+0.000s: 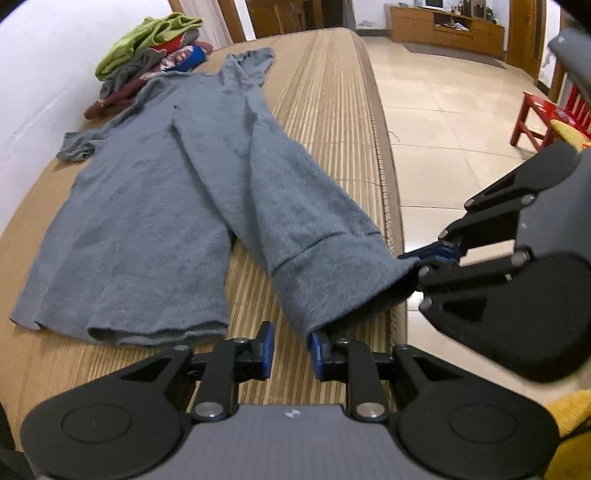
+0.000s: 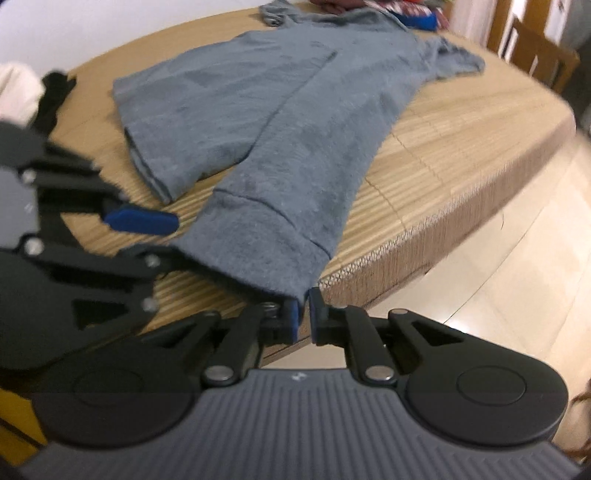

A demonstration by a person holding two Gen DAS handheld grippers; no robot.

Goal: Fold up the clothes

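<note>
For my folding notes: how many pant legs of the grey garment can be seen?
2. One leg lies flat on the mat, toward the wall. The other leg stretches to the mat's edge near the floor.

A home, most likely a living room: glossy tiled floor (image 1: 443, 110), long wooden cabinet (image 1: 447, 27) by the far wall, red wooden chair (image 1: 535, 118), pile of clothes (image 1: 151, 55) on a bamboo-mat surface (image 1: 332, 110).
</note>
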